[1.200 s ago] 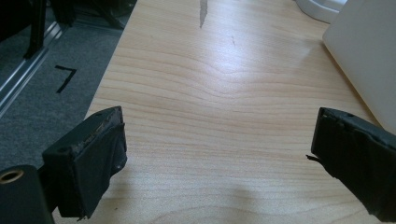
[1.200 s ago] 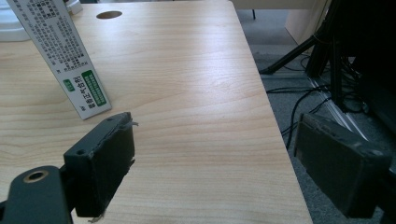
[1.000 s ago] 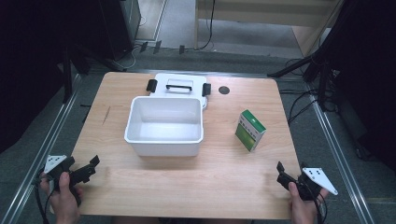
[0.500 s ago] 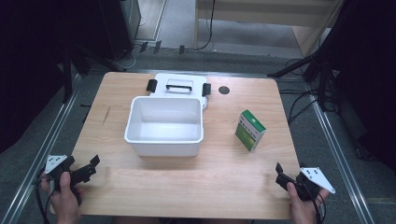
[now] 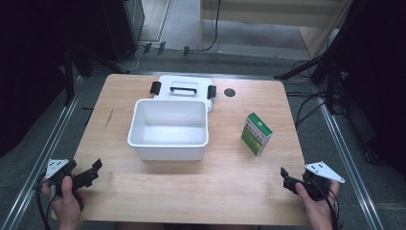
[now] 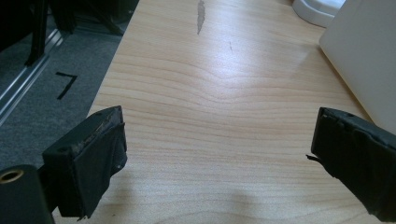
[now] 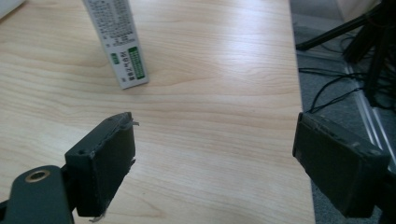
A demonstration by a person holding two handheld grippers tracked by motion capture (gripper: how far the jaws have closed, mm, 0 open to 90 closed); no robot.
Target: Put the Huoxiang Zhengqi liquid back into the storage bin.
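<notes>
Behind the white tub (image 5: 168,129), its lid (image 5: 183,88) lies partly hidden. Green carton (image 5: 256,133): top cropped in right gripper view, print unreadable. Left gripper (image 5: 93,170) and right gripper (image 5: 286,177): jaws apart, over wooden surface (image 5: 191,187).

The pale wooden table (image 5: 143,201) has a smooth, faintly sheeny grain. The white rectangular plastic tub (image 5: 168,148) looks smooth and semi-glossy. The green-and-white cardboard box (image 5: 256,133) is printed paper. Worn, matt black tape covers each gripper's jaws.
</notes>
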